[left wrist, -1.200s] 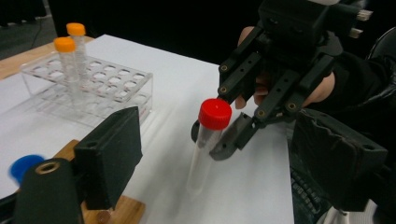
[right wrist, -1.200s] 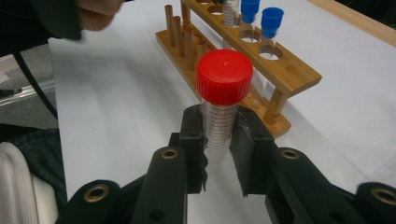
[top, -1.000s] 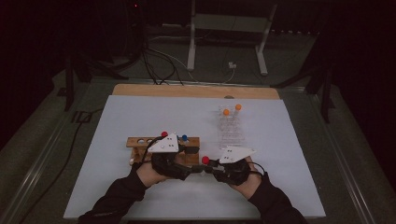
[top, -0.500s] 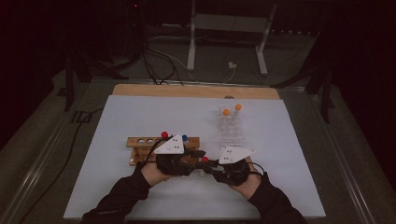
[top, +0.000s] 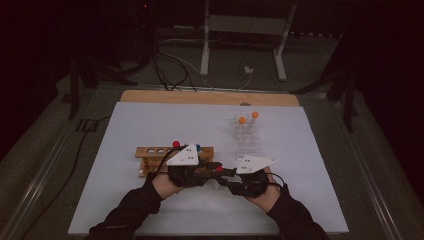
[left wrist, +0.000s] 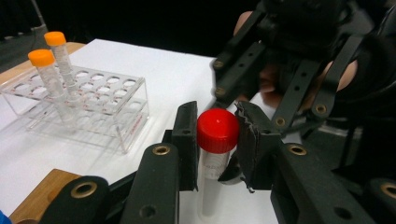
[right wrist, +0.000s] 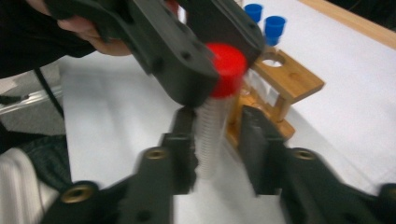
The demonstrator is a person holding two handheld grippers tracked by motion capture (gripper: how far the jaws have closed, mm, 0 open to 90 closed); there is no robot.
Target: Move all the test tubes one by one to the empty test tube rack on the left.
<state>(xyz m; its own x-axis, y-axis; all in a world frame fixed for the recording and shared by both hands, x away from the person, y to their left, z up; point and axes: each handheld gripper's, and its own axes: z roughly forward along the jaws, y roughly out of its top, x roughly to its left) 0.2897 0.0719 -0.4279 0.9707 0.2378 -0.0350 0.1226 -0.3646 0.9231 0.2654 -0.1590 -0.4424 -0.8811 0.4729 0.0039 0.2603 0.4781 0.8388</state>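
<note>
Between the two racks, a red-capped tube is clamped at its cap by the left hand-held gripper, whose jaws have just been closing; the right hand-held gripper, jaws just opening, is seen released around its body.

Plastic, wood and matt black metal on a pale, paper-like surface

The tube is clear plastic, faintly ribbed and slightly frosted, under a smooth red cap with a soft sheen. The left gripper and right gripper have matt black arms with brass-coloured rivets; their pads look like rough, dull rubber with frayed edges. The clear rack is glossy transparent acrylic with bright edge reflections, holding tubes with matt orange caps. The wooden rack is light, smooth unvarnished-looking wood with visible grain, carrying glossy blue caps. The surface is flat, matt and pale, with a bare wooden edge at the far side.
</note>
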